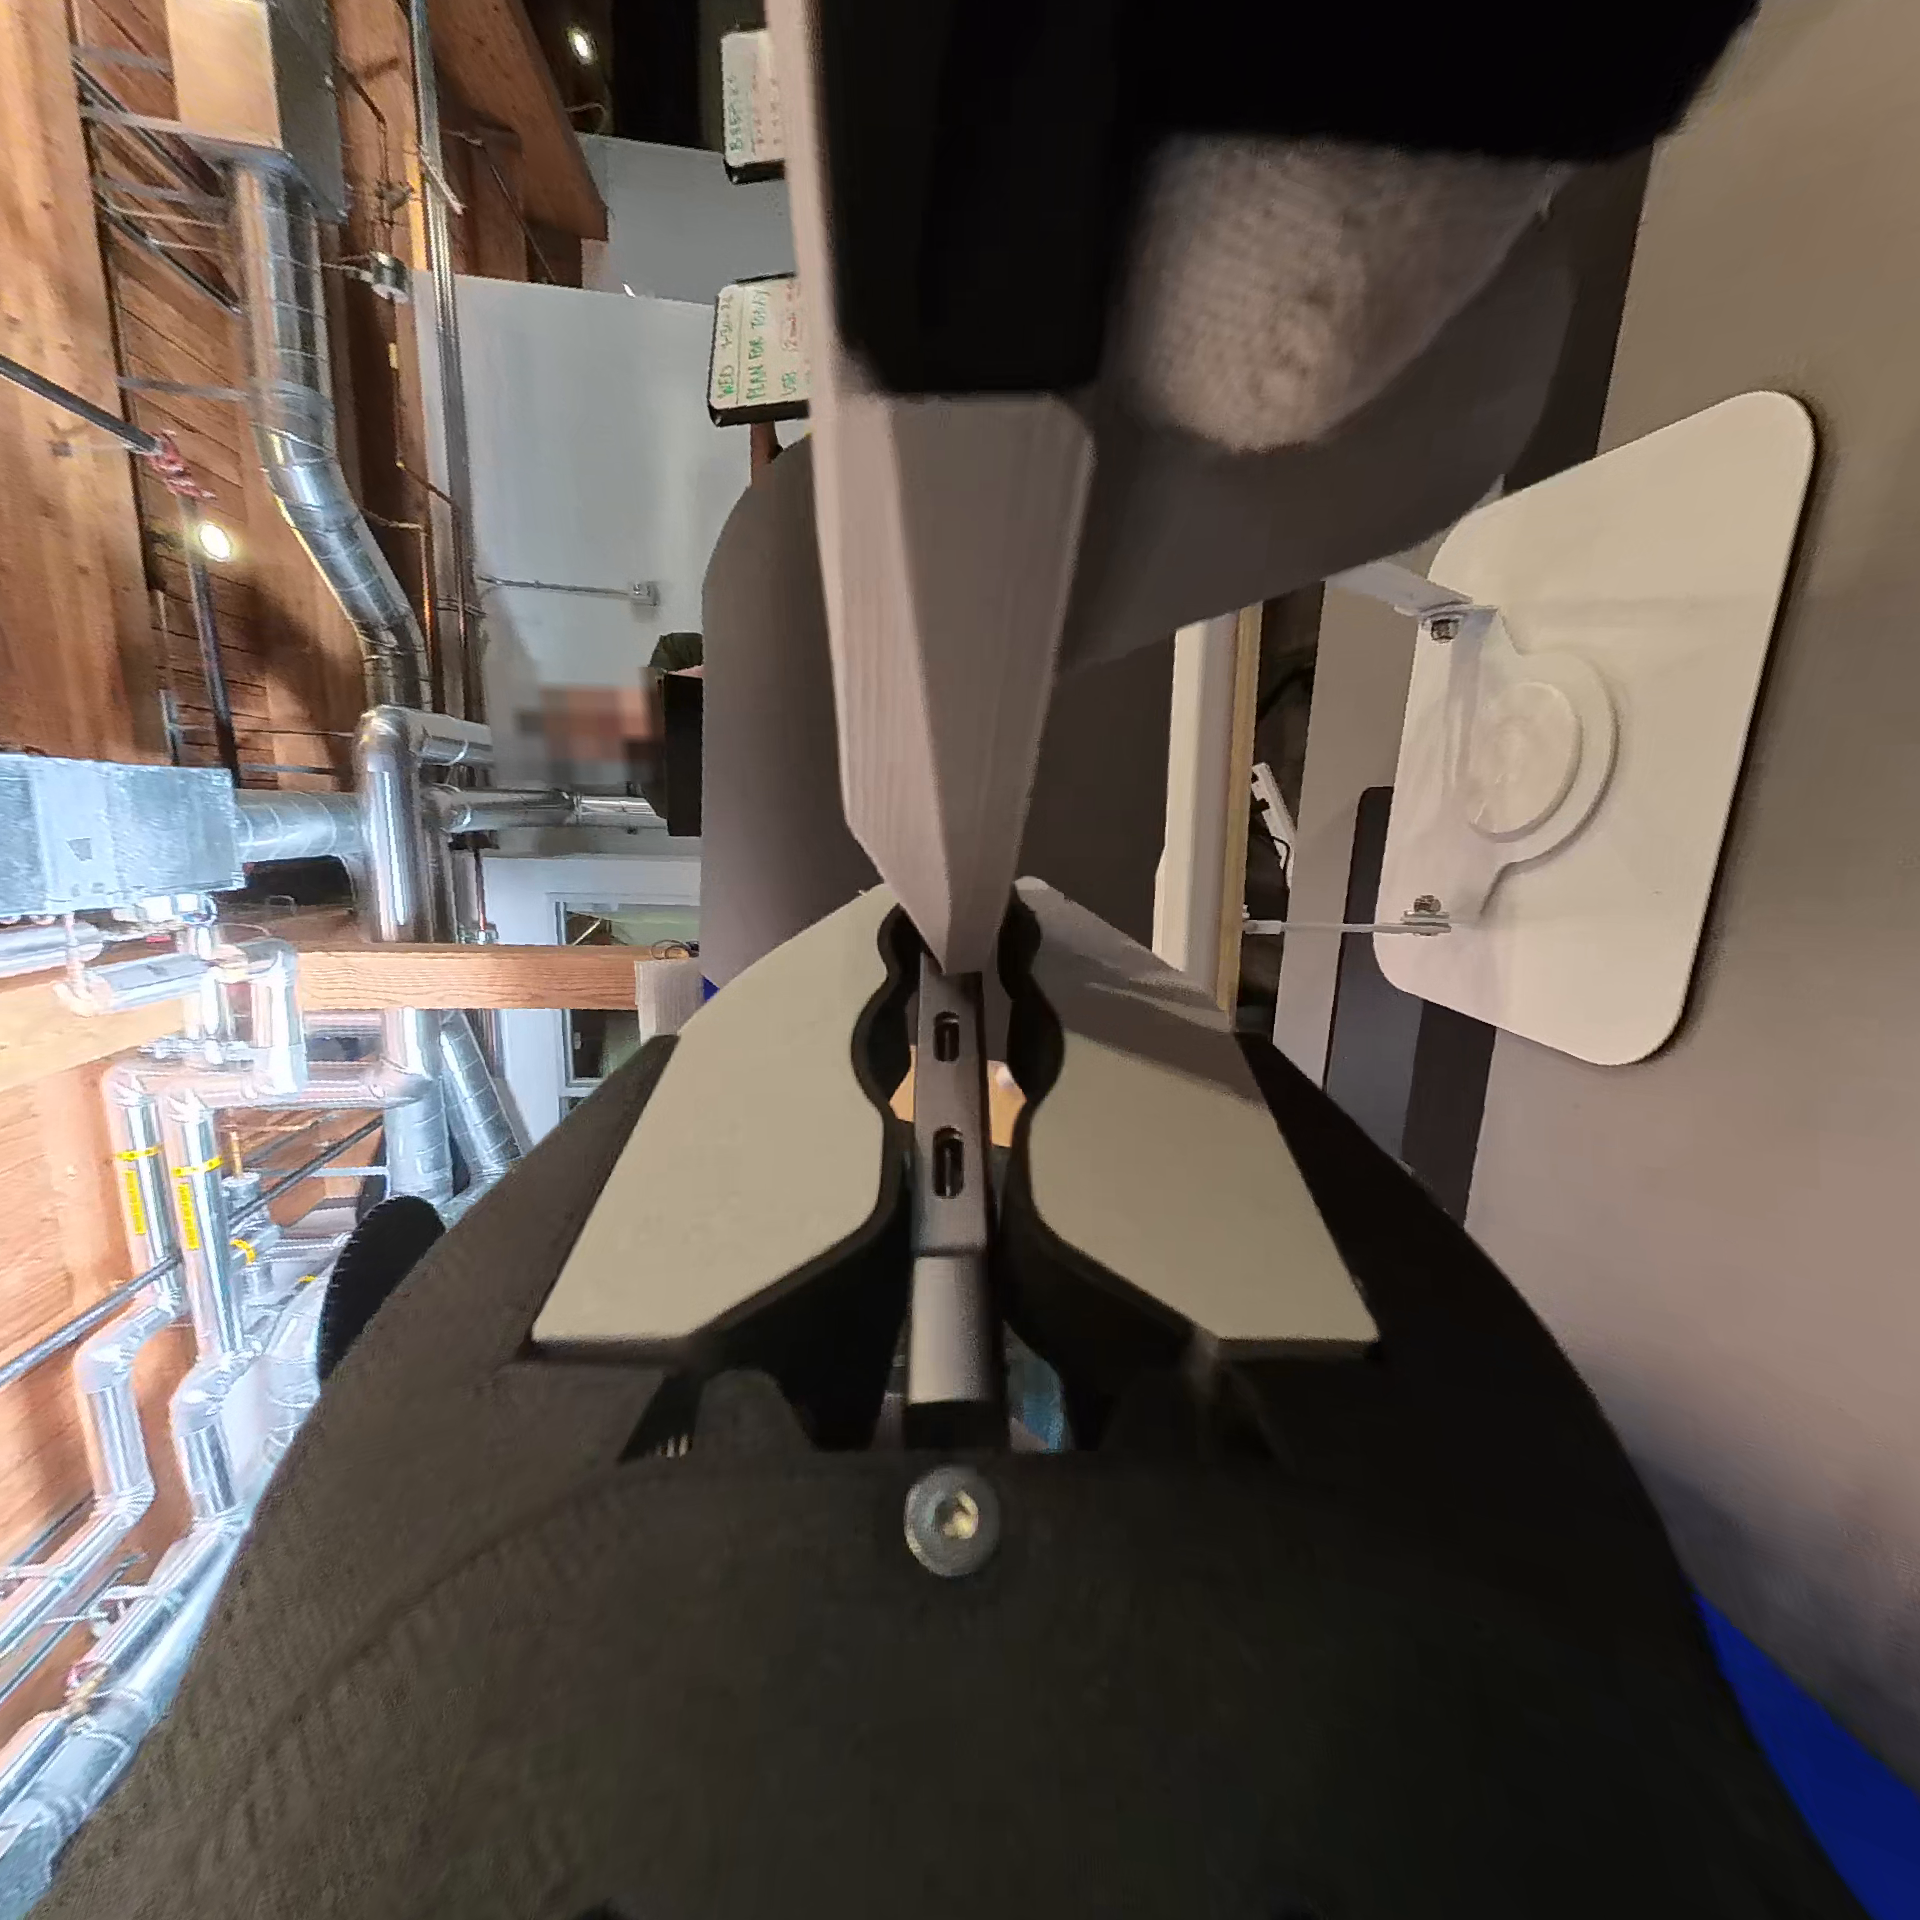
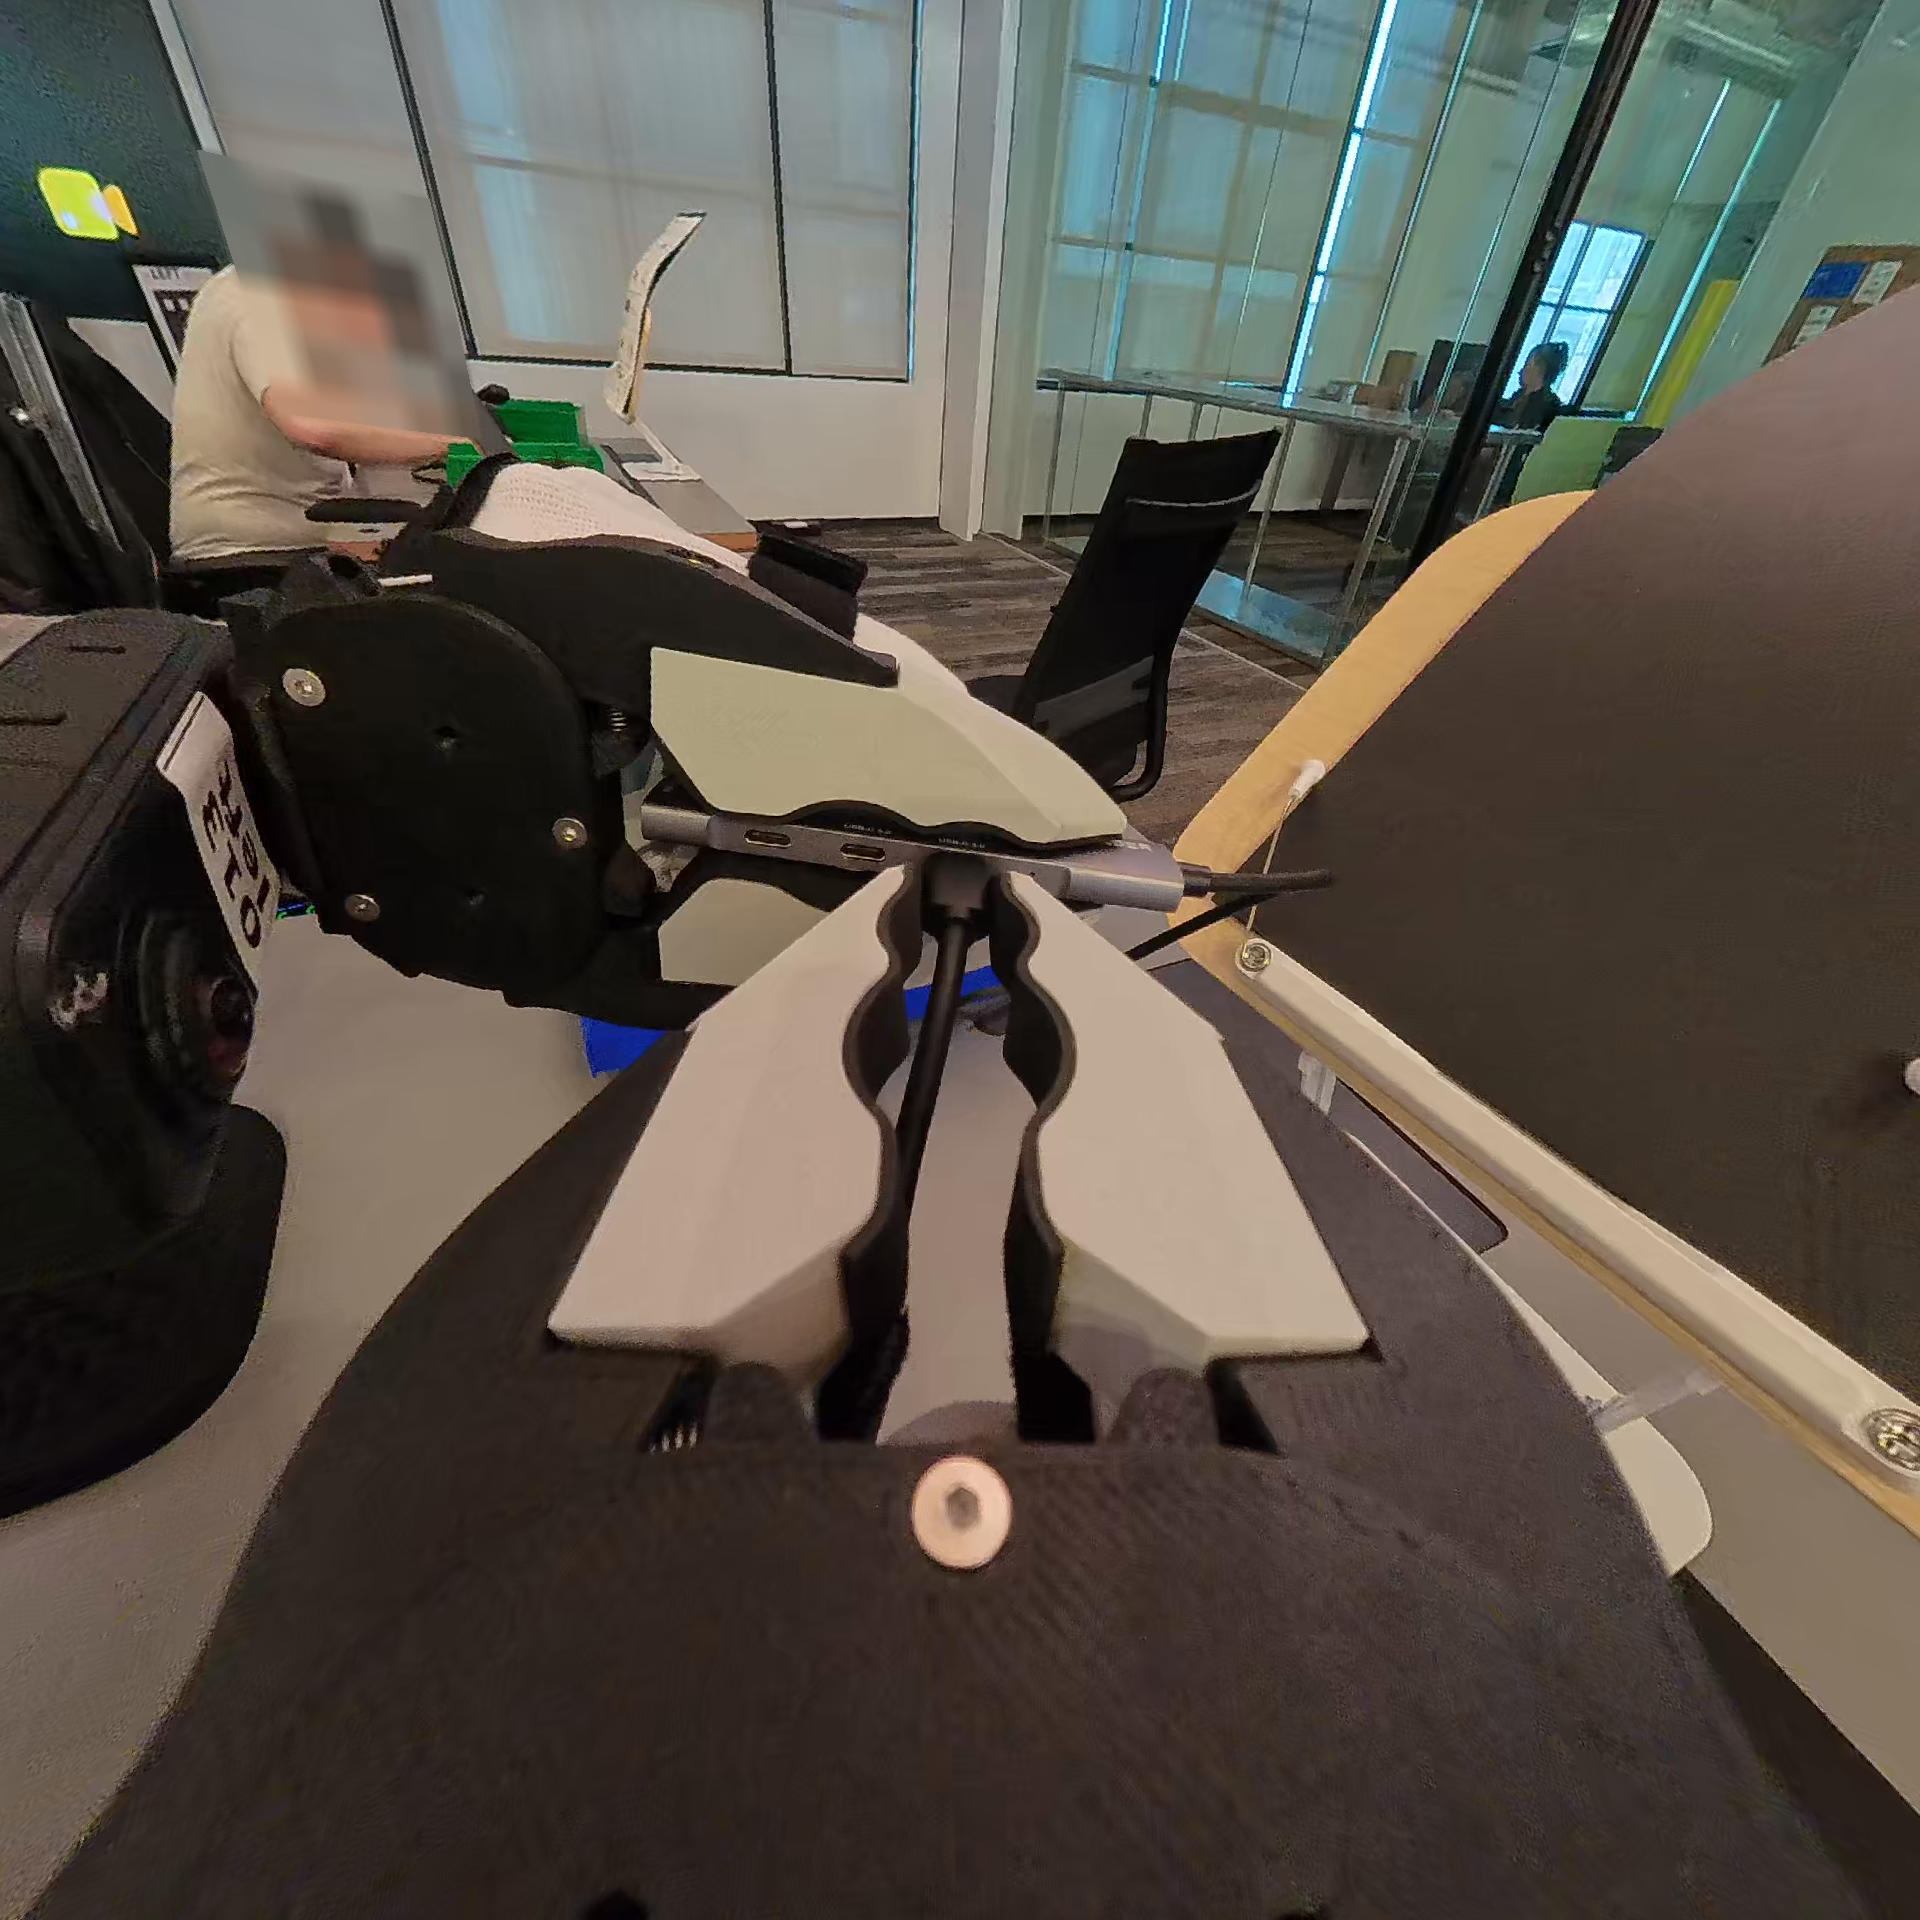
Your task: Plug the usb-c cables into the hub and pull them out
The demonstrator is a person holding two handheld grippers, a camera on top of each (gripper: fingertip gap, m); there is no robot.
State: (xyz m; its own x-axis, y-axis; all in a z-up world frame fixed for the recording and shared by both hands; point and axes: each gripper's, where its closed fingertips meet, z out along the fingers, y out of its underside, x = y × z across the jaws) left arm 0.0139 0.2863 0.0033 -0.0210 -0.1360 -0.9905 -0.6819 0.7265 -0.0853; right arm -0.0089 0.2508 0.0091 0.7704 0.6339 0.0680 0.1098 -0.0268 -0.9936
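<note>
Hub (image 2: 914,847) clamped edge-on by left gripper (image 1: 951,1091), held above the table (image 2: 395,1070) to brace against insertion force. Right gripper (image 2: 954,904) closed on the usb-c cable (image 2: 930,1049) plug at the hub's third port, two ports beside it empty.

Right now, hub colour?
Grey metal hub, dark port face; clearest in the right wrist view.
</note>
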